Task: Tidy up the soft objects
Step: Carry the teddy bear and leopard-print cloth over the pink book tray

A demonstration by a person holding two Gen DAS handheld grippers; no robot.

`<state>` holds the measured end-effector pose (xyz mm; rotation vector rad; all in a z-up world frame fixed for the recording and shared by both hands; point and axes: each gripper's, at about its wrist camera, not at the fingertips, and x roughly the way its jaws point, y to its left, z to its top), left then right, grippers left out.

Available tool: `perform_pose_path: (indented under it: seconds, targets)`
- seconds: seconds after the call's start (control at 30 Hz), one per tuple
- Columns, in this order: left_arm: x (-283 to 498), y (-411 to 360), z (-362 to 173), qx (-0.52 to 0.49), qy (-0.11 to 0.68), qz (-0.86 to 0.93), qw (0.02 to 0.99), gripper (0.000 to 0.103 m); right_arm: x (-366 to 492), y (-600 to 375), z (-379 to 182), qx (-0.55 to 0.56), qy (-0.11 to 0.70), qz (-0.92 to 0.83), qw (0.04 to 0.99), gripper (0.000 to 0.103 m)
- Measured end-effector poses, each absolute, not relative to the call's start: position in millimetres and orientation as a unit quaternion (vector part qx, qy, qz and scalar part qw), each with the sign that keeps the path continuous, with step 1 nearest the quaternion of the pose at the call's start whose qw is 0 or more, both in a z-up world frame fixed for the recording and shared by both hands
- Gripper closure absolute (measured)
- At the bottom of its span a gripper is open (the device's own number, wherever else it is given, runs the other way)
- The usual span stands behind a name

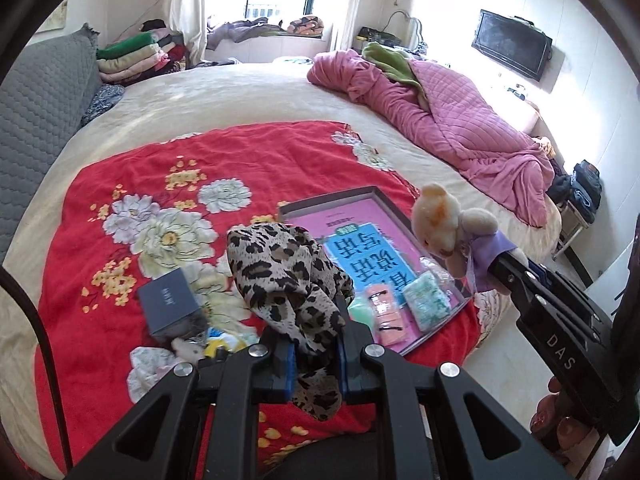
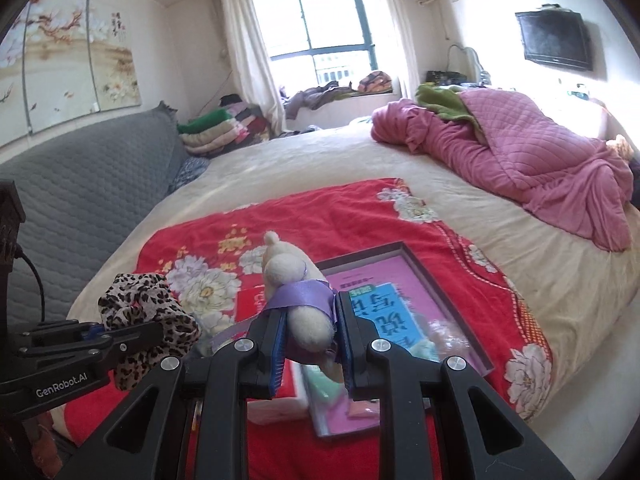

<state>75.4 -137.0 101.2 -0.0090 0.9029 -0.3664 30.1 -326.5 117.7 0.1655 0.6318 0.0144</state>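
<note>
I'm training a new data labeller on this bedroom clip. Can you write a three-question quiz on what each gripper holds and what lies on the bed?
1. What does the left gripper hold?
2. True or false: the right gripper is shut on the teddy bear.
3. The shallow tray lies on: A) the pink quilt B) the red floral blanket C) the grey headboard

Key: 1. The leopard-print scarf. 2. True. 3. B.

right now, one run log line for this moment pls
left tongs: shut on leopard scarf | right tongs: shut on teddy bear | both held above red blanket | tray: on blanket
</note>
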Motion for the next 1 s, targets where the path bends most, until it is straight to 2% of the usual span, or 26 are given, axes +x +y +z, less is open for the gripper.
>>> perform_pose_path:
  seconds: [0.5,1.0]
  targets:
    - [90.4,-196.9,86.7,0.028,0.445,-0.210,0.870,0.088,10.6,-410.1,107.3,0.150,0.292,-0.062,0.943,0.080]
    - [110.1,-256.4,49.8,0.045,0.476,-0.263,0.838,0.088,2.6,-446.0,98.1,0.192,0.279,-0.077,0.938,0.080]
